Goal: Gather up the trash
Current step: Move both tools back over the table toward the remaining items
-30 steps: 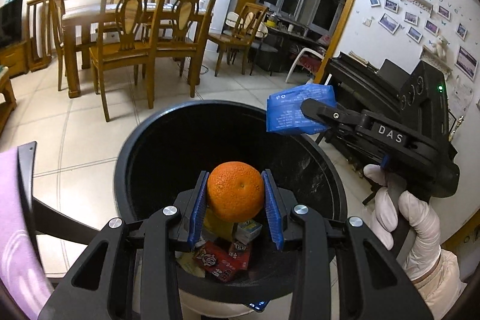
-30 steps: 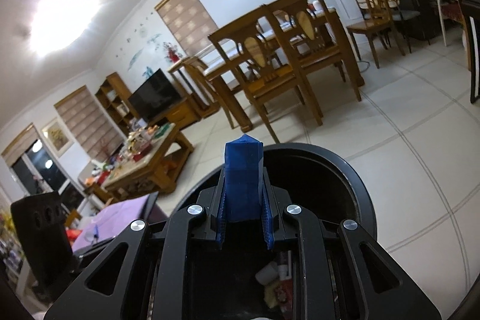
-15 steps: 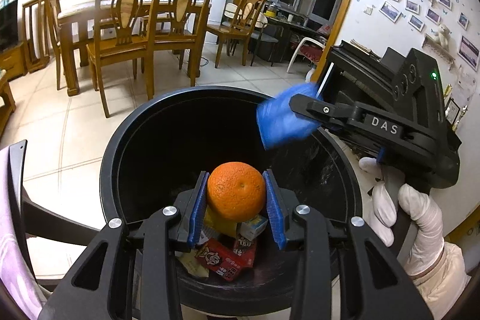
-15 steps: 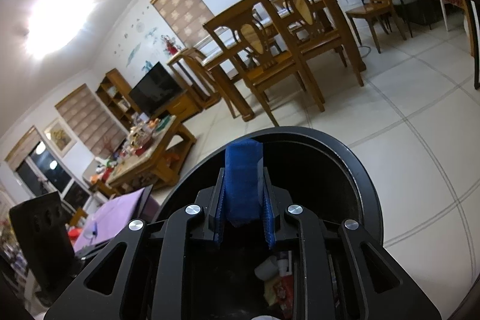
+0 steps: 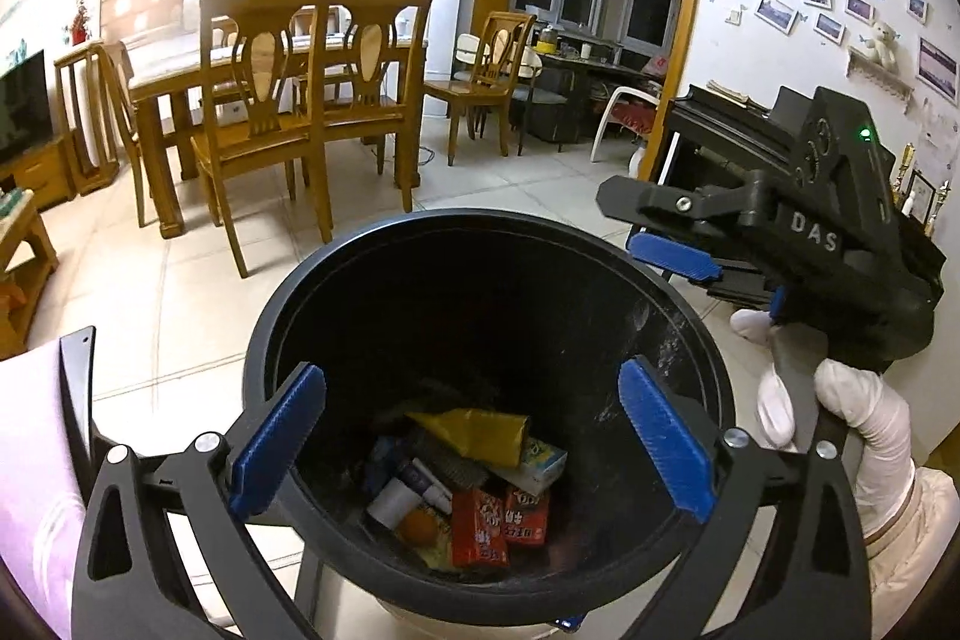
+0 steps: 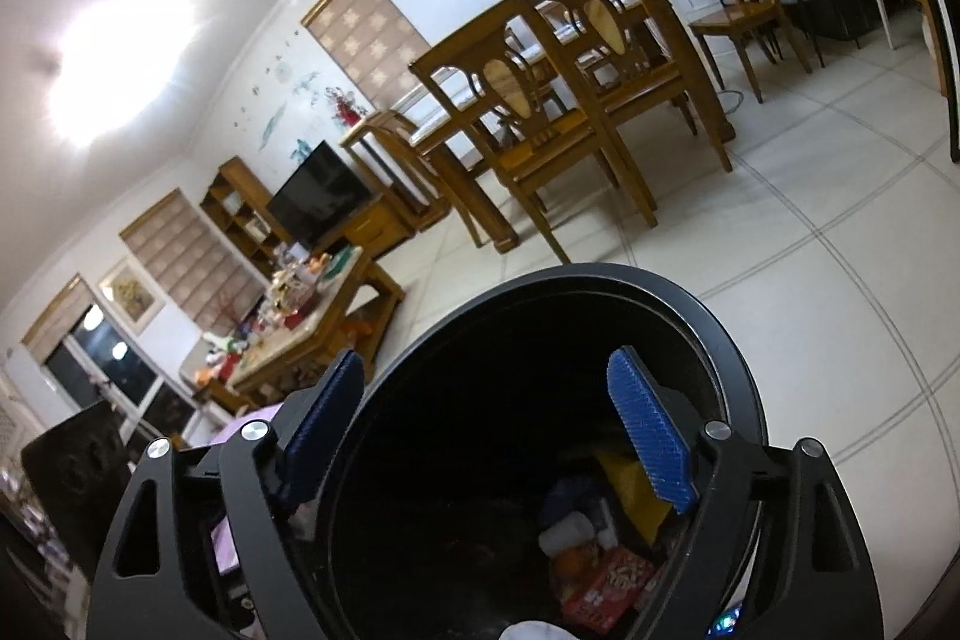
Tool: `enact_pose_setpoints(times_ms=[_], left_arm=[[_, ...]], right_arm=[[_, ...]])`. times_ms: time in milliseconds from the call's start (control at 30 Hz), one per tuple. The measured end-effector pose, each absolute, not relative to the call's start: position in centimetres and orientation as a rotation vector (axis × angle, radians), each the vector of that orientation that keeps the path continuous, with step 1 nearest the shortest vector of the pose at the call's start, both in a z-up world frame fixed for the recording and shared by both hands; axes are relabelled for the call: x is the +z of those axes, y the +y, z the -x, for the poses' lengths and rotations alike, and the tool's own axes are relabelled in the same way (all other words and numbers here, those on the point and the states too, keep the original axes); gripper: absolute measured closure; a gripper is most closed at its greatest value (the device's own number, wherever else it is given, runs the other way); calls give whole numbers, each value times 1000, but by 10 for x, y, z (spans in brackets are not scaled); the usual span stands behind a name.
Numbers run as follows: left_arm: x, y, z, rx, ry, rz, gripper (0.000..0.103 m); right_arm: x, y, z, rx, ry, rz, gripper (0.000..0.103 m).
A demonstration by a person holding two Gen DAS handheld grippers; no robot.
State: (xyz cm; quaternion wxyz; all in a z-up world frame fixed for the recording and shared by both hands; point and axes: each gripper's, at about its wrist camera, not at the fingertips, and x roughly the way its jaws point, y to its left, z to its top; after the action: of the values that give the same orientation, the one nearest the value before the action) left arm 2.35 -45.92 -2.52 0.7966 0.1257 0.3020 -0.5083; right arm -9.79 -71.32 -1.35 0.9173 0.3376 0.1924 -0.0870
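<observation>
Above round black plastic trash bin (image 5: 480, 232): left gripper (image 5: 471, 439) and right gripper (image 6: 486, 430) both opening wide, nothing between blue pads; small orange (image 5: 418, 525) inside bin.

The left hand-held gripper (image 5: 471, 436) is a matte black frame of cut-out triangular arms fastened with silver screws, each finger faced with a ribbed blue pad (image 5: 281, 439). The right hand-held gripper (image 5: 651, 226), built alike, carries raised "DAS" lettering and a small green light on its housing. The person's hand (image 5: 840, 418) on its handle wears a white glove and a pale cuffed sleeve (image 5: 918, 538).
</observation>
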Motion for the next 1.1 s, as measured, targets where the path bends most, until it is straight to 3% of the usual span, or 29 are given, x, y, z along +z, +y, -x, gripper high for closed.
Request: enact_pose_setpoints(times_ms=[267,667,900,1100], left_arm=[[-16,-431,-31,-1055,679,-225,5],[21,-296,-53,-904,622,-127,5],[24,-164,-114,-644,638,14,5],[7,-97,-173,-478,703,56,5]], right_arm=[[-7,-697,101,-162,395,-719,5],[19,-623,64,-82,495,-697,5],[31,-517,8,81,594,-582,5],[29,-418,-38,239,716,-506,5]])
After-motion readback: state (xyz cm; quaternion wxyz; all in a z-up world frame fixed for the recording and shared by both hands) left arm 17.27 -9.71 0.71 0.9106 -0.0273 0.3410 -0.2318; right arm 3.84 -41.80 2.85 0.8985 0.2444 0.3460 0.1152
